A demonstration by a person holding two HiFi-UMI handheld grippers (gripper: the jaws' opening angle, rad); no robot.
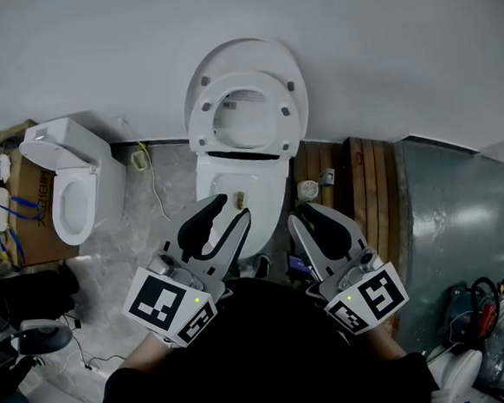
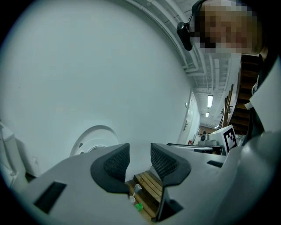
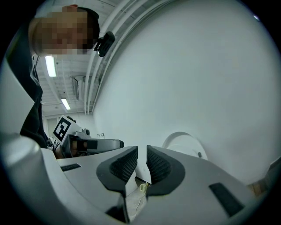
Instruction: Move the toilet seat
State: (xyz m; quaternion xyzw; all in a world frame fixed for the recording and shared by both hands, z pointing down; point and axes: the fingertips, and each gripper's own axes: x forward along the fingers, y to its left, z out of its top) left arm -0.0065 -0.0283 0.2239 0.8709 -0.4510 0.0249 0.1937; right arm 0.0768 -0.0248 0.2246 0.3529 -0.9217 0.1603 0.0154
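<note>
The white toilet [image 1: 233, 179] stands against the wall straight ahead in the head view. Its seat ring [image 1: 284, 107] is raised upright, resting against the raised lid [image 1: 240, 54]. My left gripper [image 1: 231, 207] hovers over the front of the bowl, well short of the seat, shut with nothing between its pads. My right gripper [image 1: 298, 212] hangs just right of the bowl, also shut and empty. In the left gripper view my left gripper [image 2: 139, 151] points at the wall, with the lid [image 2: 94, 136] to its left. In the right gripper view my right gripper [image 3: 142, 154] has the lid [image 3: 182, 140] to its right.
A second white toilet [image 1: 72, 180] sits at the left beside a cardboard box [image 1: 25, 192]. Wooden slats [image 1: 368, 187] lie right of the toilet, with a dark green panel [image 1: 462, 223] beyond. A cable [image 1: 156, 191] trails on the floor between the toilets.
</note>
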